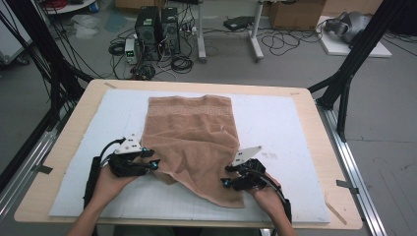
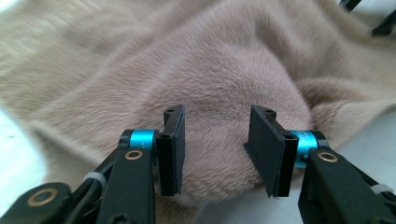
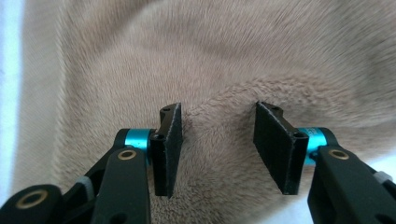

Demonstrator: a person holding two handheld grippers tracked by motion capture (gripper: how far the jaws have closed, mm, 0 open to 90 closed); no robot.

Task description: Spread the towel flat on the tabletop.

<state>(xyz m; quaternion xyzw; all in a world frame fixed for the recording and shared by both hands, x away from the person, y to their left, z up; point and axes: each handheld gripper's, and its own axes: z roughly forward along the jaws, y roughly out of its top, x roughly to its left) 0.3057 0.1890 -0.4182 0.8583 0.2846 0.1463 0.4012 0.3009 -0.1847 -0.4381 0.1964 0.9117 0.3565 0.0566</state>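
**Both tools open at the near edge of the towel**

Nearest the person, the left tool (image 1: 151, 159) and right tool (image 1: 227, 176) sit at the two near corners of the towel (image 1: 192, 142), which lies on a white mat (image 1: 275, 123) on the desk (image 1: 69, 142). In each gripper view the jaws stand about half open with pile bulging between them but no pad pressing on it: left tool (image 2: 217, 151), right tool (image 3: 219, 149). Neither holds anything.

If the aim is a fold, each tool would do best to close low on the cloth edge, both layers of the rumple inside the pads, at matching spots so the towel lifts evenly. A shallow bite on the fuzz alone would likely slip.

The near hem looks bunched and slanted, and the left corner is curled under; how many layers lie there cannot be told. The far end lies flat, its woven band faint. Beyond the desk, the floor clutter of cables (image 1: 172, 59) and computer boxes (image 1: 157, 29) is blurred.
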